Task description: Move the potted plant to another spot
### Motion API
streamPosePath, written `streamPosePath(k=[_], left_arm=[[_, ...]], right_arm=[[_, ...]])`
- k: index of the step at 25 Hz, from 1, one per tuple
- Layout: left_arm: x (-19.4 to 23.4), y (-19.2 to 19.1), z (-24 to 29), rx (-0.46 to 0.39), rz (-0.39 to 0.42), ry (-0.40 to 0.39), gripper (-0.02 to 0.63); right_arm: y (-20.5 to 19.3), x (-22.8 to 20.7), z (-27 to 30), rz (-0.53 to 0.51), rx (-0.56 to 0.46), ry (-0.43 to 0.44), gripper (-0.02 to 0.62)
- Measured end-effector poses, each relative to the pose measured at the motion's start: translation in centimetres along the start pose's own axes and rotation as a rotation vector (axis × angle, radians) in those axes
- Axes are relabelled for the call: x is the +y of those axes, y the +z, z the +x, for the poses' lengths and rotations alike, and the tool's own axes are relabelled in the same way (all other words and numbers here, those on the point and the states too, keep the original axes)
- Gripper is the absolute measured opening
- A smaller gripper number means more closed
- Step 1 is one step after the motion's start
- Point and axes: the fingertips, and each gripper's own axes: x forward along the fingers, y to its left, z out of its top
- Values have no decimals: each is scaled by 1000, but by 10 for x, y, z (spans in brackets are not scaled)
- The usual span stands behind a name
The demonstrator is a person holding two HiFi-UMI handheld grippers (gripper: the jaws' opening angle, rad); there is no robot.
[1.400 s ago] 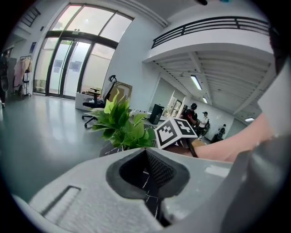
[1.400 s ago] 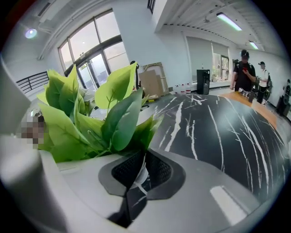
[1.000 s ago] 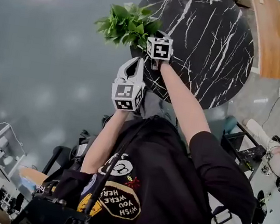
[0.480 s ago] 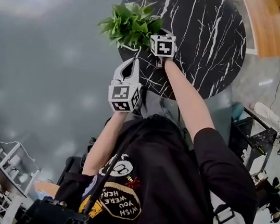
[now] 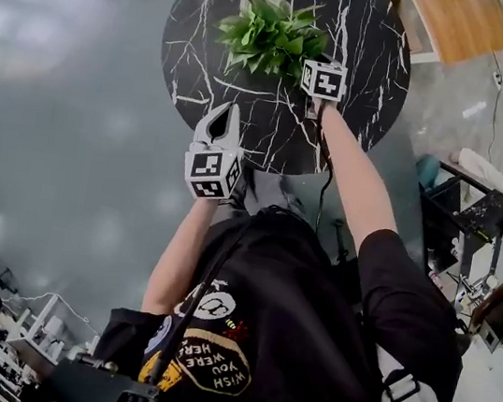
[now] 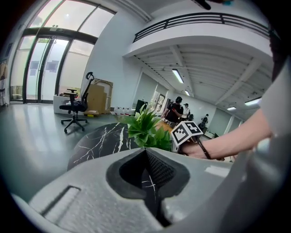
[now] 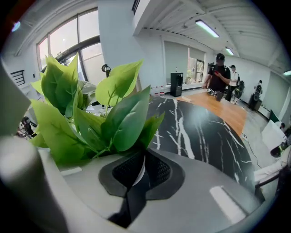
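One potted plant clamped in right gripper.

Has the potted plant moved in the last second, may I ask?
Yes, the potted plant moved from the left edge of the marble table toward its middle.

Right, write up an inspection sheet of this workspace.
Surface: round black marble table with white veins.
Job's things: green leafy potted plant over the table's middle; resting or lifted, cannot tell.
Clutter: nothing seen.
Grippers: right gripper shut on the potted plant; left gripper shut, empty, apart from the plant.
Cables: black lead along the right forearm.
Surroundings: grey floor, wooden table, black office chair, people standing beyond.
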Motion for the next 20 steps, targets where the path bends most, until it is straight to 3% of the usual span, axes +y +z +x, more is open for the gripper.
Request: streamPosePath(k=[12,20], left_arm=[[-111,2,68,71,143,-201,5],[-140,-4,84,99,188,-249,5]], right_arm=[[-28,-175,-50,193,-36,-174,21],[-53,-282,-86,326,-64,-319,21]])
